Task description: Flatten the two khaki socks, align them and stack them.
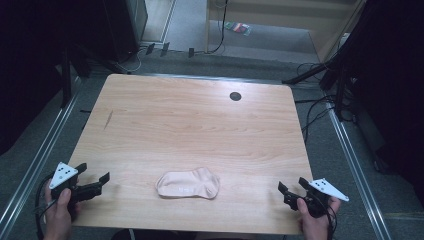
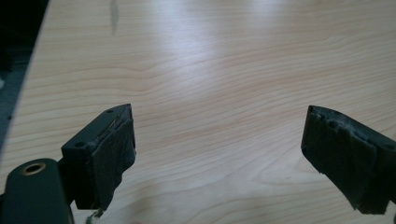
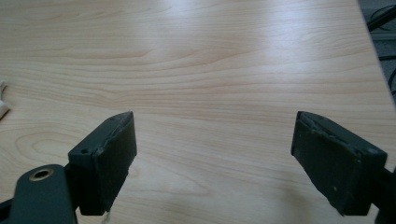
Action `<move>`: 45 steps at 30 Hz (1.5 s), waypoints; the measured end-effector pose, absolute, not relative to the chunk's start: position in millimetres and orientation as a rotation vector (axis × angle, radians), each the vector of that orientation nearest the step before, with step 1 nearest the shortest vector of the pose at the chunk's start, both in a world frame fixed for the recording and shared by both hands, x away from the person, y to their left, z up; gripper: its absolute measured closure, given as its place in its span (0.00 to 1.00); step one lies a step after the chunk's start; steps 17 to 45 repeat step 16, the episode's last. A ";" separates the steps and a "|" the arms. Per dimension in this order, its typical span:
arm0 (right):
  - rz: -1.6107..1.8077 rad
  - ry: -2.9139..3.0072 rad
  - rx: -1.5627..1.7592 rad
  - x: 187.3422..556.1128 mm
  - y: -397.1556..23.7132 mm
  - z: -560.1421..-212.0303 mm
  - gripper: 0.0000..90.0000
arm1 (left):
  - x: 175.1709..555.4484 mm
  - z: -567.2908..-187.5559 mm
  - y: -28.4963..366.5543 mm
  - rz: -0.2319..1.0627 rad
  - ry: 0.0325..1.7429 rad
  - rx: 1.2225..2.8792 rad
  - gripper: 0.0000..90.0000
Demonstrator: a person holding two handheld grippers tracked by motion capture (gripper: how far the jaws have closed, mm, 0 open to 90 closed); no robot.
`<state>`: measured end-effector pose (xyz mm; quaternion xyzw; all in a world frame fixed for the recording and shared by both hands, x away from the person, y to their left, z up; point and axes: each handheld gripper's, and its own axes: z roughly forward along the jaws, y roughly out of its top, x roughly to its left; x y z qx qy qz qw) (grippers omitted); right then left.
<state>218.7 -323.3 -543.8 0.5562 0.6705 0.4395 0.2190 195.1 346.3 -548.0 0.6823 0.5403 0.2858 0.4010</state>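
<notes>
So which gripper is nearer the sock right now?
Left, by a little. The left gripper sits off the sock's cuff end; the right gripper sits farther out past its toe end. Both are open, touching nothing.

Surface: light wooden table (image 1: 200, 120), dark round hole (image 1: 235, 96) near far edge.
On it: pale sock (image 1: 188, 184), flat near front edge.

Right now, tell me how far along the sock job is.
Nothing looks done. The pale sock lies flat near the table's front edge, untouched. The left tool and right tool sit open and empty at either side, well apart from it. Reaching, gripping and handling the sock all remain.
</notes>
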 end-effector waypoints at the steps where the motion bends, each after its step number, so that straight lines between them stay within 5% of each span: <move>1: 1.218 1.823 1.560 218.9 -331.0 -544.4 0.17 | 195.3 -548.0 349.3 0.728 1.374 1.718 0.12; 45: 1.178 1.821 1.586 222.2 -334.0 -548.2 0.18 | 203.3 -552.3 355.4 0.672 1.413 1.705 0.14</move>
